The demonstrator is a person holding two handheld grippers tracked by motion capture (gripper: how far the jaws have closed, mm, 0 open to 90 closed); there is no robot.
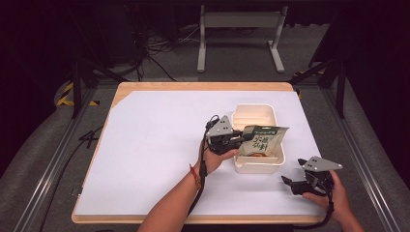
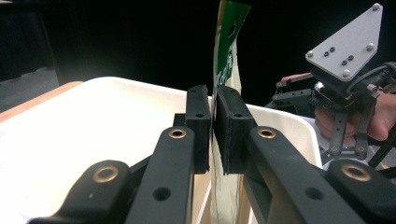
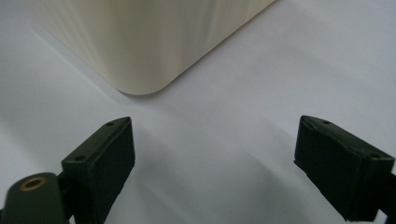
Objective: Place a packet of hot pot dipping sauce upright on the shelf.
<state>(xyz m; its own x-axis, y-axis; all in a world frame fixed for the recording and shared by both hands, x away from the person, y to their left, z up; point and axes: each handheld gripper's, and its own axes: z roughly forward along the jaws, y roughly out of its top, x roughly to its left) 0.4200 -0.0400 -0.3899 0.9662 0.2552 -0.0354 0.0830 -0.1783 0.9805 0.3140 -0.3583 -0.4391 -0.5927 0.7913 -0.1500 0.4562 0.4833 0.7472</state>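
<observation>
A green and cream snack packet point(image 1: 263, 140) hangs over the cream rectangular tray point(image 1: 255, 110) on the white table sheet. My left gripper point(image 1: 242, 137) is shut on the packet's left edge, and in the left gripper view the packet point(image 2: 227, 60) rises thin between the two black pads point(image 2: 231, 128) above the tray's rim point(image 2: 107, 84). My right gripper point(image 1: 286, 182) stands open just above the sheet, to the right and in front of the tray. In the right gripper view its jaws point(image 3: 215, 163) are wide apart with nothing between them, and the tray's rounded corner point(image 3: 140, 70) lies ahead.
A white sheet point(image 1: 159, 145) covers the wooden table point(image 1: 203, 86). Beyond the far edge stand a white metal frame point(image 1: 239, 34) and cables on a grey floor. Black rails run along both sides of the table.
</observation>
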